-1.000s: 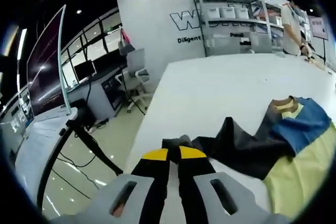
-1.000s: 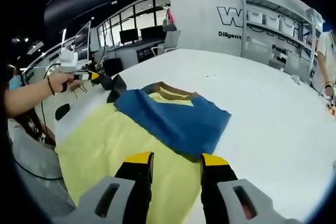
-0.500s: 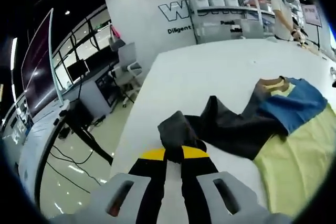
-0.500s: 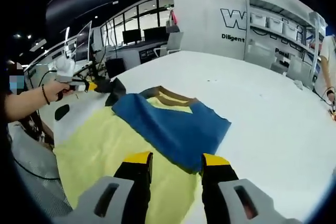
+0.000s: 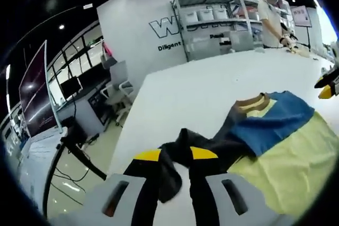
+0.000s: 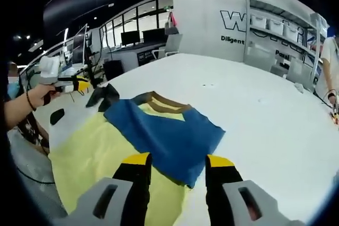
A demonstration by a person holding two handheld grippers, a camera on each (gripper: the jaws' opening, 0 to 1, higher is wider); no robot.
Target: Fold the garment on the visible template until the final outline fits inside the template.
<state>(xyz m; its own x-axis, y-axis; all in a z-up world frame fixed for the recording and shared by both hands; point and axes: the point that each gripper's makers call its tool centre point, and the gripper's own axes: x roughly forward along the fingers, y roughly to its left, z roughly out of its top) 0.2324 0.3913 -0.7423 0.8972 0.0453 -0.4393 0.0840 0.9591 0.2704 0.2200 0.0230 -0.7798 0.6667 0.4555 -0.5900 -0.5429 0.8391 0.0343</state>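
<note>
Dark fabric is what I have clamped at the far left: my left gripper (image 5: 175,154) has its jaws pinched on the charcoal sleeve (image 5: 212,142) of the garment (image 5: 275,141), with the cuff bunched up between the yellow tips and lifted a little off the white bench (image 5: 201,86). Moving right in the left gripper view, the sleeve runs into the brown collar (image 5: 249,100), then the blue panel (image 5: 273,121) already laid over the pale yellow body. In the right gripper view, the left gripper (image 6: 79,84) shows at the far left edge in a hand (image 6: 29,99), holding the sleeve end out beside the shirt. Further right, my right gripper (image 6: 174,158) hovers with jaws apart and nothing between them, just over the near edge of the blue panel. I cannot make out any template outline under the cloth. I judge this to be the left-sleeve fold: the right side looks folded in, this one not yet. Next I would carry the sleeve inward across the body and lay it flat, keeping the cuff from dragging the collar askew.
</note>
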